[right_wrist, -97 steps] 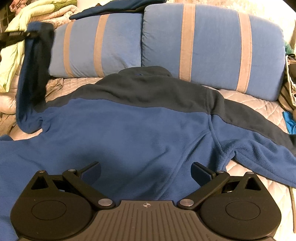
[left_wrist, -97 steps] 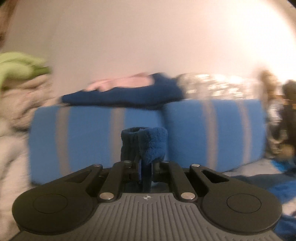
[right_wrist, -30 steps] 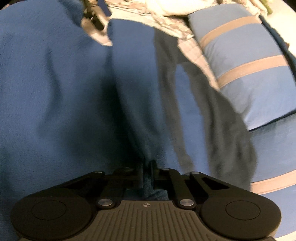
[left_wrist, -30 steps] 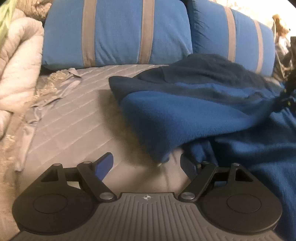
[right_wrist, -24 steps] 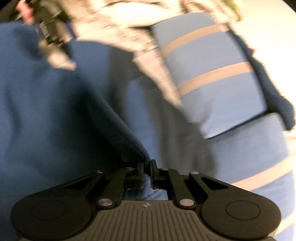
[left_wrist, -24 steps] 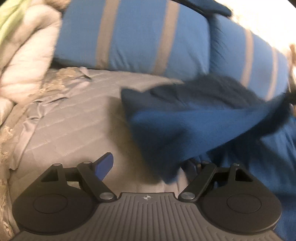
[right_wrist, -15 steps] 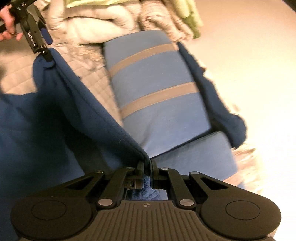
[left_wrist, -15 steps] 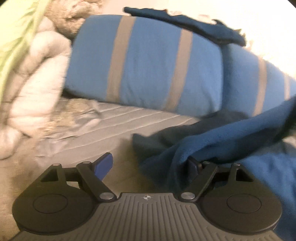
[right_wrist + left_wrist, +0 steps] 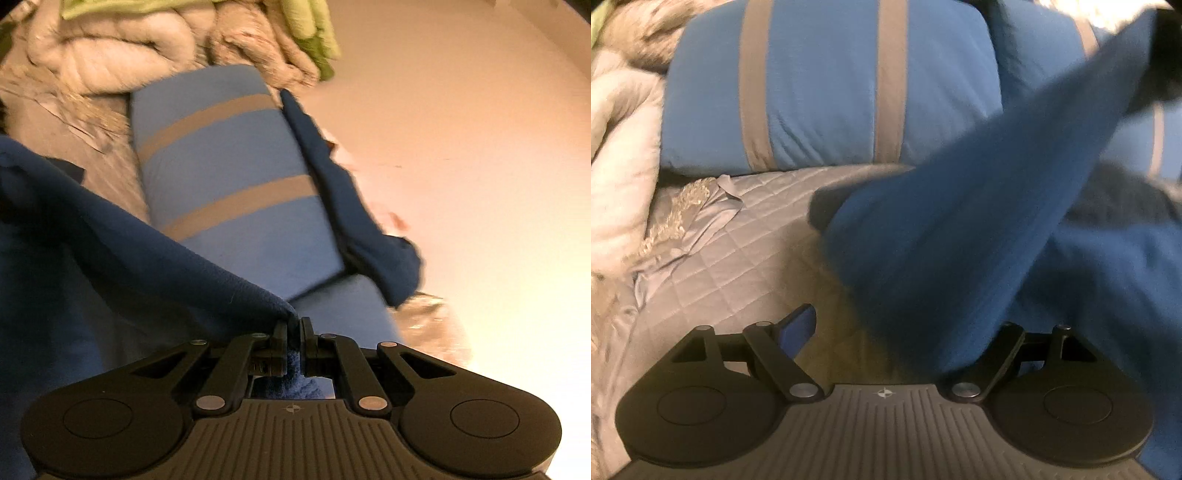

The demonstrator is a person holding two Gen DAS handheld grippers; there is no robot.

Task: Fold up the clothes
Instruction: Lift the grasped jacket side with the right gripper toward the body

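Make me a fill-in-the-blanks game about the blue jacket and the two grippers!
1. The right gripper is ____ on the jacket.
2. The left gripper has its jaws ____.
3. Each blue pillow has ____ stripes.
4. The green cloth lies on the ____ blankets.

Missing words: shut; open; tan; cream

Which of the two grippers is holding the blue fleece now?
The right gripper: its jaws are shut on the blue fleece. The left gripper stands open, gripping nothing.
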